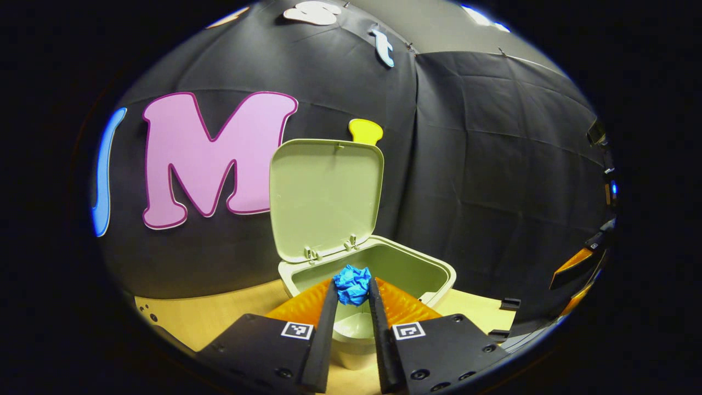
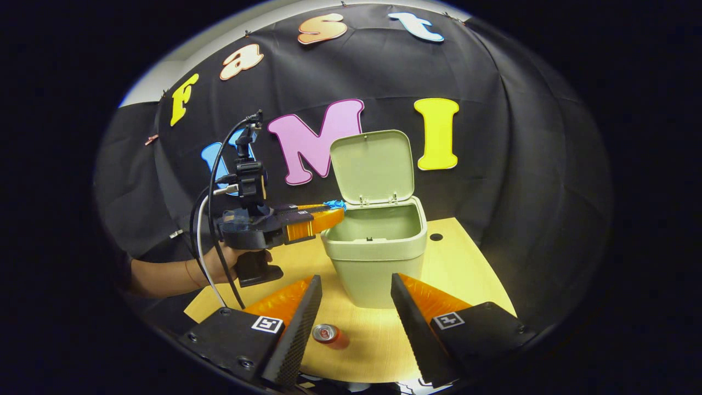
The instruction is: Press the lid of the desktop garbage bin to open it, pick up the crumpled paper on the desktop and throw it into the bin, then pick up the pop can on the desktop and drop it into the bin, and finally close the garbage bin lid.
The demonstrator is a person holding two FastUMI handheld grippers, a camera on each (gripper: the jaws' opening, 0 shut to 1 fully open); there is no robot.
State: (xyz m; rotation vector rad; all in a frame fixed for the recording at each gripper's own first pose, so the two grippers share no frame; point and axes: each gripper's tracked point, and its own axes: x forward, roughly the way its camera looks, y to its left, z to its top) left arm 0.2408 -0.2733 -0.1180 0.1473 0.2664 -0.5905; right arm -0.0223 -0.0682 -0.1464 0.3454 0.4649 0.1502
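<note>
Left gripper (image 1: 352,293) pinches the crumpled paper (image 1: 352,284) at lower centre of the left gripper view, over the near rim of the bin (image 1: 439,269); lid (image 1: 324,195) stands upright. In the right gripper view the paper looks just at the bin's left edge, though it's small there. Carry it further over the opening before letting go. Right gripper (image 2: 351,299) spread wide, holding nothing; pop can (image 2: 328,334) lies on the desktop (image 2: 466,274) at bottom centre.
</note>
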